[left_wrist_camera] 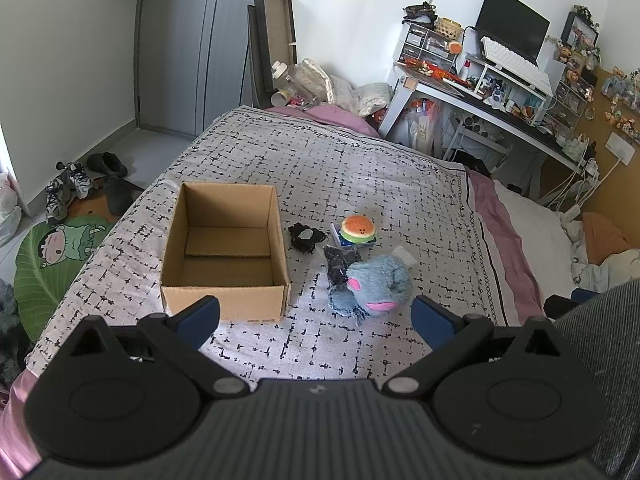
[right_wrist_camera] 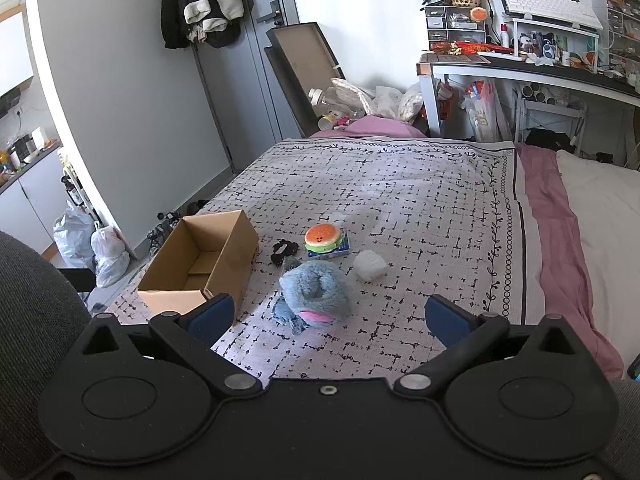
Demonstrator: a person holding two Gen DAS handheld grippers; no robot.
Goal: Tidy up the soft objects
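Left gripper (left_wrist_camera: 316,316) and right gripper (right_wrist_camera: 328,318): jaws spread wide, both empty, held above the bed (left_wrist_camera: 360,168) and touching nothing. Just beyond lie the soft things beside the empty cardboard box (left_wrist_camera: 226,256): blue plush (left_wrist_camera: 380,280) nearest, burger toy (left_wrist_camera: 359,230), black scrunchie (left_wrist_camera: 306,237), white wad (right_wrist_camera: 370,265). All look light and squashy; judged best to pinch the plush across its bulk.
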